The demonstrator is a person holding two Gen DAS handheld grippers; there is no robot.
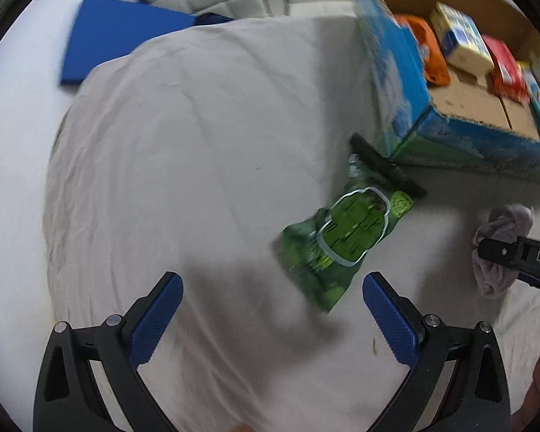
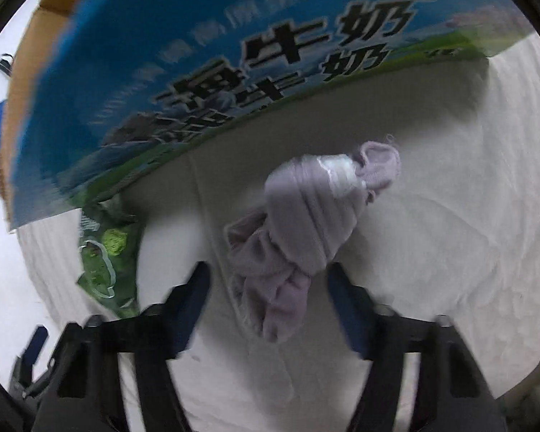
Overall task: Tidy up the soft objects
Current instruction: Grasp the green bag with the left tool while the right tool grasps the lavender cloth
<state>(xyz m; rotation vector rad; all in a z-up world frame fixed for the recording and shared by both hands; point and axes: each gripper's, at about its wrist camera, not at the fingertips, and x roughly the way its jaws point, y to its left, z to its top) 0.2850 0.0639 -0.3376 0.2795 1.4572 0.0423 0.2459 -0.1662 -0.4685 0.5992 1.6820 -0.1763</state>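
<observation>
A green snack bag [image 1: 345, 237] lies on the white sheet, its top end by the blue box corner; it also shows in the right wrist view [image 2: 108, 262]. My left gripper [image 1: 271, 295] is open and empty, just short of the bag. A rolled lilac cloth bundle [image 2: 302, 216] lies on the sheet; it also shows in the left wrist view [image 1: 500, 244]. My right gripper [image 2: 268, 288] is open with its fingers on either side of the bundle's near end, and it shows at the right edge of the left wrist view [image 1: 514, 255].
A blue printed cardboard box [image 1: 406, 82] stands open at the back right, holding an orange pack [image 1: 426, 46], a yellow-white pack [image 1: 460, 39] and a red pack [image 1: 504, 68]. Its printed side fills the right wrist view [image 2: 234, 54]. A blue mat [image 1: 111, 39] lies far left.
</observation>
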